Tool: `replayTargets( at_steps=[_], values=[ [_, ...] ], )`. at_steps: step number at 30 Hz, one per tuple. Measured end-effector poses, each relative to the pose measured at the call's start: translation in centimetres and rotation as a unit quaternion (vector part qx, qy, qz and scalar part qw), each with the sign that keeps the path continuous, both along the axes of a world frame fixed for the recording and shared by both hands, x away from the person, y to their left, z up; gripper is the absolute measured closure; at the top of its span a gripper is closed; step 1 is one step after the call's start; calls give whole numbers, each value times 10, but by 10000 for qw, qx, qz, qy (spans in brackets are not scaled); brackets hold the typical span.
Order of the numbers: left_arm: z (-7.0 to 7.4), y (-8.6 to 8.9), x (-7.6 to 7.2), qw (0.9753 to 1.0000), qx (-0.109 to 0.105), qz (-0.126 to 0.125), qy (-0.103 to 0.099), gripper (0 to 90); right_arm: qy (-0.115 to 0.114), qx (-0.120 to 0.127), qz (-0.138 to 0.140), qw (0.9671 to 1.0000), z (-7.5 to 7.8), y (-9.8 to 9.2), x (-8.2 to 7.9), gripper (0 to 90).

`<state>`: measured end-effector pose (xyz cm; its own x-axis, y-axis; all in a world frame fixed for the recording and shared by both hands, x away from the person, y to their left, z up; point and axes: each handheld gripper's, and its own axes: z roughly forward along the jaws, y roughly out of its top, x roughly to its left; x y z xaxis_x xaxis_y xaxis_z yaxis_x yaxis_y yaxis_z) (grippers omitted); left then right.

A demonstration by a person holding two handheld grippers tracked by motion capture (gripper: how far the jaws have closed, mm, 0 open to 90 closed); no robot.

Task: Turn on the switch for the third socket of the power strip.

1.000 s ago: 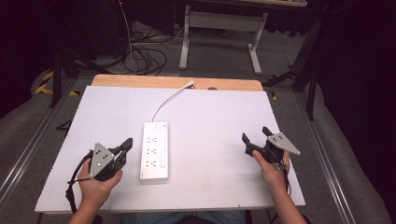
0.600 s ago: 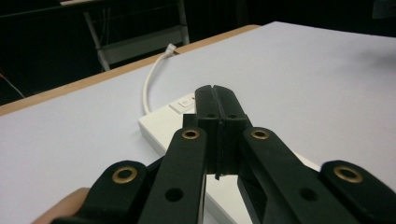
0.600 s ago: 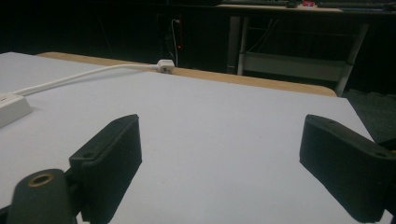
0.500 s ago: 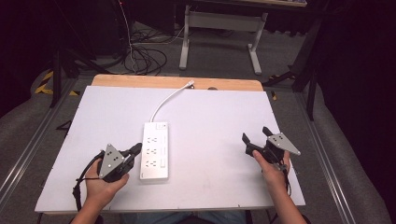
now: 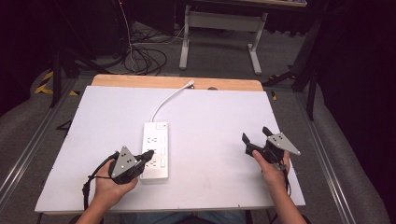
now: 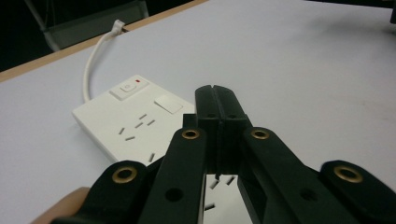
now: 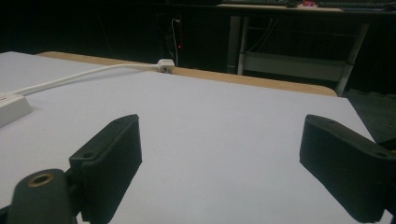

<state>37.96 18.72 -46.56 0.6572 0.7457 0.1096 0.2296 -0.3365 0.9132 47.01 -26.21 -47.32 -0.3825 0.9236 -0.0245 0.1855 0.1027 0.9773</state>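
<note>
Two claws were at work. The left claw [image 5: 148, 154] had its jaws pressed together with nothing between them, its tip over the near left edge of the power strip [image 5: 155, 150]. The right claw [image 5: 256, 136] stood with its jaws wide apart, empty, well away on the right side. One white surface [image 5: 219, 116] carried everything, with a strip of wood showing along its far edge. One power strip lay on it left of centre, lengthwise away from the person, its switch [image 6: 128, 87] at the far end. One white cord [image 5: 167, 99] ran from that end to a plug [image 5: 190, 84] at the far edge.
</note>
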Motion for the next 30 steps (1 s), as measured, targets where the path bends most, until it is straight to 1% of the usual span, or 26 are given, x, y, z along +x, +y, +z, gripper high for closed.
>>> replayTargets(
  at_steps=[1,2,5,12,14,15,16,20,21,22,24,27,29,30],
  values=[
    [0,-1,0,10000,-1,-29,26,900,-1,7,-5,10000,0,0,0,135],
    [-1,-4,1,9999,45,-81,68,900,-1,9,-5,10000,0,0,0,135],
    [-2,-6,2,9999,62,-129,92,900,1,8,-6,10000,0,0,0,135],
    [-5,-15,5,9990,210,-315,241,900,0,-4,2,10000,0,0,0,135],
    [-6,-16,5,9988,237,-335,251,900,5,-6,4,10000,0,0,0,135],
    [-7,-18,6,9985,258,-372,314,900,6,-5,5,10000,0,0,0,135],
    [-7,-18,7,9983,299,-377,313,900,6,-3,6,10000,0,0,0,135],
    [-9,-20,7,9980,318,-400,384,900,10,-8,8,10000,0,0,0,135],
    [-9,-20,8,9979,338,-416,371,900,12,-7,8,10000,0,0,0,135],
    [-10,-21,9,9975,341,-442,428,900,15,-7,9,10000,0,0,0,135],
    [-10,-21,9,9973,344,-457,455,900,13,-11,11,10000,0,1,0,136],
    [-14,-25,11,9956,497,-540,580,900,7,-8,12,10000,0,1,0,136],
    [-15,-26,11,9956,526,-524,574,900,10,-7,10,10000,0,0,0,136],
    [-16,-27,11,9954,523,-526,606,900,9,-7,3,10000,0,0,0,136]
  ],
)
